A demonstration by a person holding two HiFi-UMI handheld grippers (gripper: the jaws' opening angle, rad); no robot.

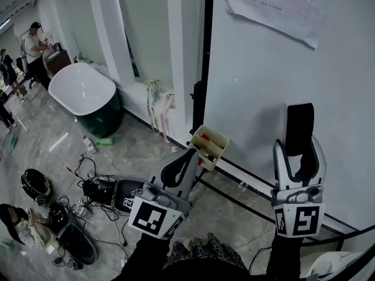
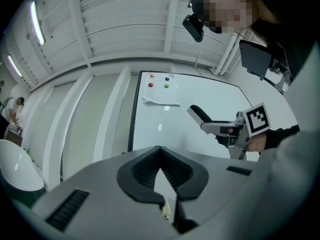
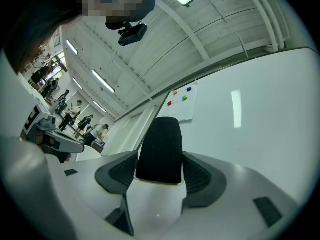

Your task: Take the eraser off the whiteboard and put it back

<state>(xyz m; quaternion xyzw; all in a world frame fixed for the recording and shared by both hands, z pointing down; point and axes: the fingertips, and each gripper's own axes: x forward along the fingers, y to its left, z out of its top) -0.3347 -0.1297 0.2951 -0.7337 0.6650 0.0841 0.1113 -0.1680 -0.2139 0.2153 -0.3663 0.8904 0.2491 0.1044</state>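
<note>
1. Right tongs (image 1: 299, 151): we log them closed on the eraser (image 1: 299, 124), pads pressing its white body from both sides, the black felt end standing up past the tips.
2. Eraser: held upright in front of the whiteboard (image 1: 263, 69), low on its face. We cannot tell whether it touches the surface.
3. Left tongs (image 1: 186, 157): tips together, nothing between them, held to the left of the right tongs and near the board's lower left corner.
4. Whiteboard: we note a paper sheet (image 1: 275, 4) at its top, pinned with small coloured magnets (image 2: 166, 85).
5. Cream tray (image 1: 210, 145): at the board's bottom left corner, markers inside.
6. Floor (image 1: 53, 139): grey tile. We list a white and green bathtub (image 1: 85, 95) and a tangle of cables and gear (image 1: 99, 192).
</note>
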